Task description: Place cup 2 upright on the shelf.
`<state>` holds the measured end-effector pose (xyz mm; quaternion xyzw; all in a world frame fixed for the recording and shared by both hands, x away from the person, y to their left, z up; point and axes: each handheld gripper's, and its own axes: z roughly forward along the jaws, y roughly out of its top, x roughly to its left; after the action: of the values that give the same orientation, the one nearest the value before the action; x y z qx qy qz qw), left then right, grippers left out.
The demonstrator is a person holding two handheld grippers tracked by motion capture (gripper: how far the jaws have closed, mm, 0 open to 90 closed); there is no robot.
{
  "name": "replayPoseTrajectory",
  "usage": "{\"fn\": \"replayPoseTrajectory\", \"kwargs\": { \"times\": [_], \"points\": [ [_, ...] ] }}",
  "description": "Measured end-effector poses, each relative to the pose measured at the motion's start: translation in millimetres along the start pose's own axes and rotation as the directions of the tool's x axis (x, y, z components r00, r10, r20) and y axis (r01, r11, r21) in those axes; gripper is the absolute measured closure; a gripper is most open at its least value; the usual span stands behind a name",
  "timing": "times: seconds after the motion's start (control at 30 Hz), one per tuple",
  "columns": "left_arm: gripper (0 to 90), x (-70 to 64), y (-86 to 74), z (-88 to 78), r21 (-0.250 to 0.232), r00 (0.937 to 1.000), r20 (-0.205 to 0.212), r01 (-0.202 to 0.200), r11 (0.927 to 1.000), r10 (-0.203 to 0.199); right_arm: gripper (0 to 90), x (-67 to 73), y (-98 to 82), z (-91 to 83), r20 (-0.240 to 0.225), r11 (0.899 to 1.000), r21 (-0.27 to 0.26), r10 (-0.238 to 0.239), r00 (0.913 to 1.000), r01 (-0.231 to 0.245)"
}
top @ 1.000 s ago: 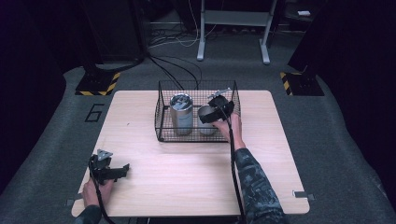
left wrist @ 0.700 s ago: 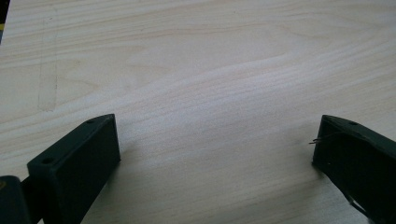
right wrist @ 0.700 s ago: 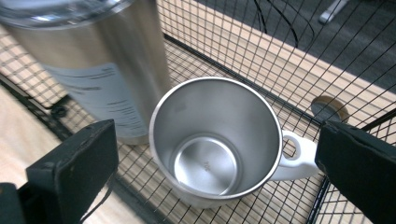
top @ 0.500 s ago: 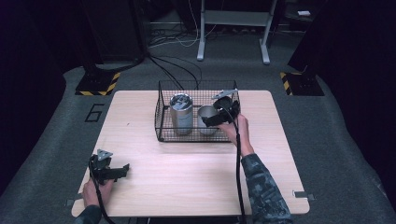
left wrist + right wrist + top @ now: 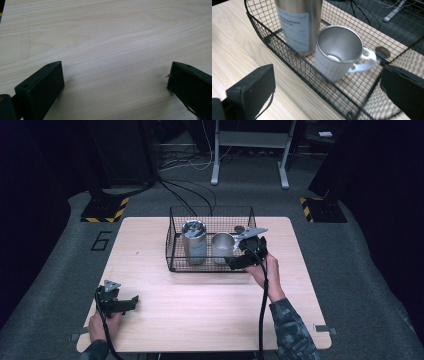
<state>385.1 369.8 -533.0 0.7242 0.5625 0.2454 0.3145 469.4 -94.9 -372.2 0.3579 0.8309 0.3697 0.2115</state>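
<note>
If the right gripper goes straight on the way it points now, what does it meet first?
Probably the near wall of the wire basket, which crosses between the open fingers of the right gripper. The white mug stands just behind it. If the gripper passes above the rim, the mug comes first; depth is unclear.

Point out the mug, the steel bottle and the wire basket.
mug (image 5: 338,53), right gripper view, inner wall
steel bottle (image 5: 295,30), right gripper view, paper label
wire basket (image 5: 207,267), high view, near wall
</note>
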Motion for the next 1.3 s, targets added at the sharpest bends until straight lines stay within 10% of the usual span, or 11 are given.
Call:
{"fn": "replayPoseTrajectory", "kwargs": {
  "times": [0.6, 1.3],
  "points": [
    [0.4, 0.1, 0.0, 0.1, -0.001, 1.0, -0.001, -0.001, 1.0, 0.001, 0.0, -7.1, -78.1, -21.1, 0.064, 0.998, 0.021, 0.066, 0.9958, -0.067],
    [0.4, 0.0, 0.0, 0.0, 0.0, 1.0, 0.0, 0.0, 1.0, 0.0, 0.0, -15.2, -191.7, -10.3, 0.134, 0.969, 0.101, 0.211, 0.9681, -0.226]
  ]
}}
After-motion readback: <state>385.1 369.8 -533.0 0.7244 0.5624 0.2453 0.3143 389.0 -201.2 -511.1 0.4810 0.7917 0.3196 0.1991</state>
